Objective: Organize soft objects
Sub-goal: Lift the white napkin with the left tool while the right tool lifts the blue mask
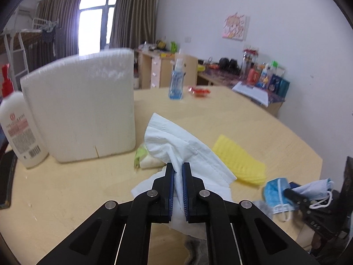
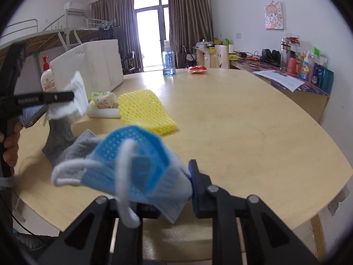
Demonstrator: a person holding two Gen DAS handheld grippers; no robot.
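My left gripper (image 1: 178, 168) is shut on a crumpled white tissue (image 1: 176, 139), which hangs lifted above the wooden table (image 1: 66, 198). The right wrist view shows that left gripper (image 2: 69, 96) at the far left with the tissue (image 2: 77, 95) bunched at its tips. My right gripper (image 2: 176, 172) is shut on a blue face mask (image 2: 136, 165) with white ear loops; the mask hides the gripper's left finger. From the left wrist view, the mask (image 1: 275, 191) and right gripper (image 1: 289, 191) sit low at the right. A grey cloth (image 2: 64, 143) lies under the tissue.
A yellow foam net (image 1: 238, 161) lies mid-table beside a green tissue pack (image 1: 141, 154). A white foam box (image 1: 83, 106) and a lotion bottle (image 1: 19, 128) stand at the left. A blue bottle (image 1: 176, 84) and a red packet (image 1: 199, 91) sit at the far edge. A hand (image 2: 10, 145) shows at the left.
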